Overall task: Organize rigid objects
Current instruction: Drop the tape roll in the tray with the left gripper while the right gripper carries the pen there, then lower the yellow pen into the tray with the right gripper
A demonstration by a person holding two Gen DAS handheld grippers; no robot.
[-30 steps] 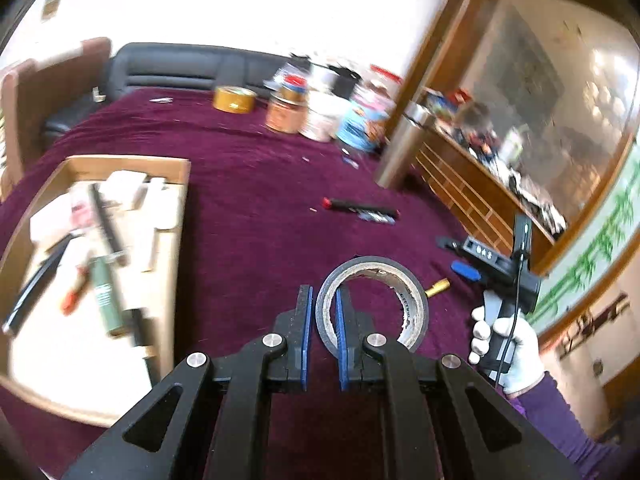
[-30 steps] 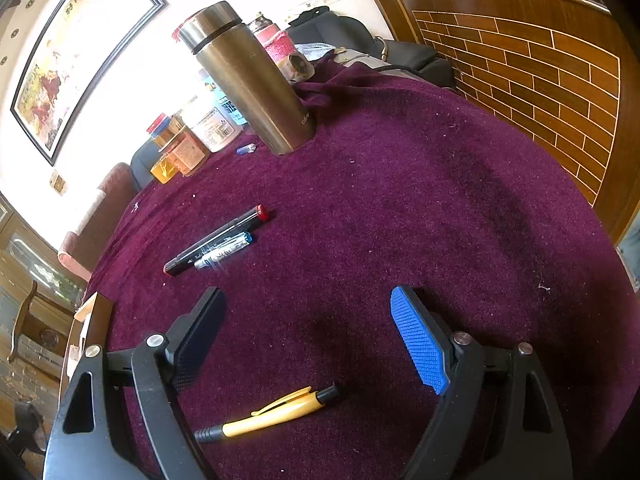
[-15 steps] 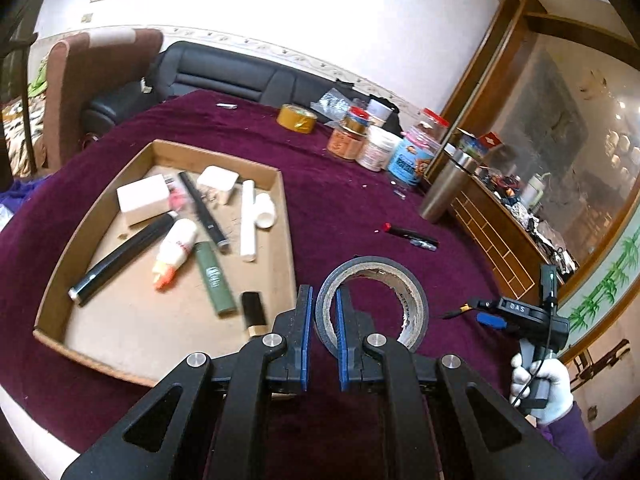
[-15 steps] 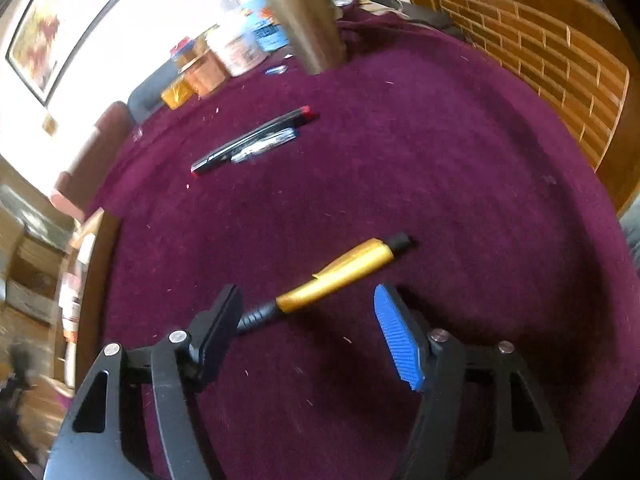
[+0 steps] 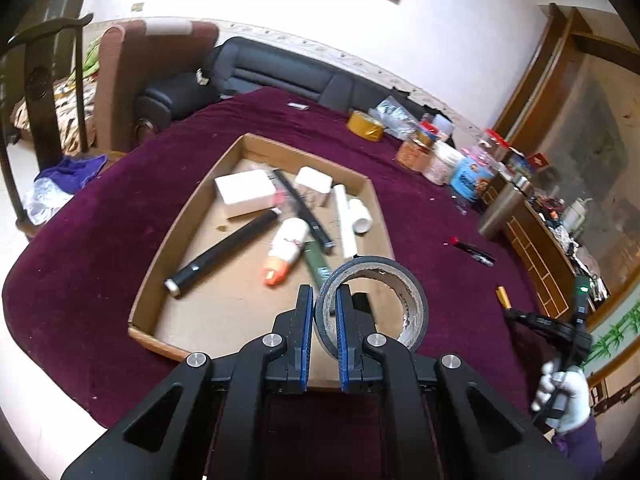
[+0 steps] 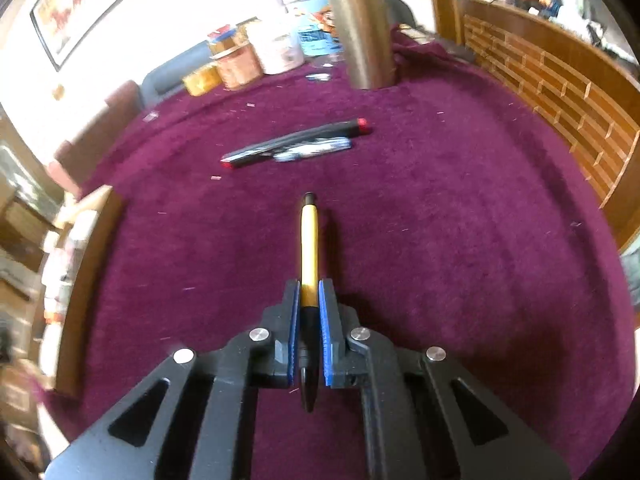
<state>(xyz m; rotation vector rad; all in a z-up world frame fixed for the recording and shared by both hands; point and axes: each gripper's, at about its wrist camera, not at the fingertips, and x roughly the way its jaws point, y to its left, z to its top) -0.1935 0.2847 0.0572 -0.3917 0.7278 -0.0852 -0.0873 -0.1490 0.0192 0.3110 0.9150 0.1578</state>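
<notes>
Between the left gripper's (image 5: 322, 308) blue ribbed pads: wall of a dark tape roll (image 5: 372, 308), clamped, held over the near corner of the cardboard tray (image 5: 180, 216). Right gripper (image 6: 309, 300) closed narrow on a yellow pen (image 6: 309, 248), slim, glossy, black-tipped, above plush maroon cloth (image 6: 460, 220).

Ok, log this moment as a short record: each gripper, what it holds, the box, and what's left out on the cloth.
left gripper: shut on the wall of the roll of dark tape, held over the near corner of the cardboard box
right gripper: shut on the yellow pen, pen pointing away along the fingers
box contents: white blocks, black flashlight, green tube, other small items
left on the cloth: red-capped marker with a blue pen beside it
also on table: steel flask, jars
</notes>
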